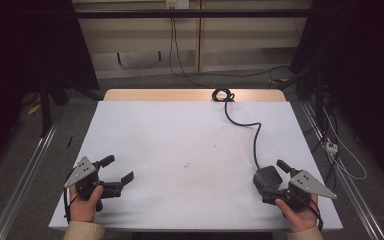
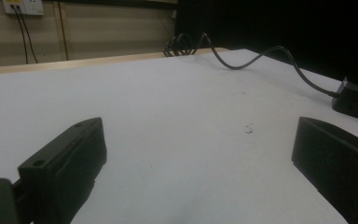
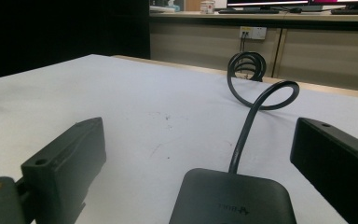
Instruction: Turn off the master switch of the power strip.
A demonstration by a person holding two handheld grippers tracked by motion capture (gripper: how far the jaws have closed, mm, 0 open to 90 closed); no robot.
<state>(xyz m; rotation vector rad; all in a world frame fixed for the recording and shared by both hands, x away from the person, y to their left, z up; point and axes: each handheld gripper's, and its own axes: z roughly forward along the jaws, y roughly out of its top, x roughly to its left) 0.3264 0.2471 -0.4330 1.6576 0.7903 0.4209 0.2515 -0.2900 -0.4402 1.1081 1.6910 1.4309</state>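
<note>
A black power adapter (image 1: 267,176) lies flat on the white table (image 1: 180,150), near its front right corner. Its black cable (image 1: 252,131) runs from the adapter's far side in loose bends toward the table's back edge, ending in a small coil (image 1: 223,94) on the bare wooden strip there. The right gripper (image 1: 275,181) sits just beside the adapter, on its near right side, held in the person's right hand (image 1: 297,215); its jaws stand wide apart, and in the right gripper view the adapter (image 3: 233,198) lies between them, low and close (whether either jaw touches it cannot be told). Well apart from the adapter, across the table near the front left corner, the left gripper (image 1: 119,171) is held in the left hand (image 1: 84,205), its jaws likewise spread open over bare table.
</note>
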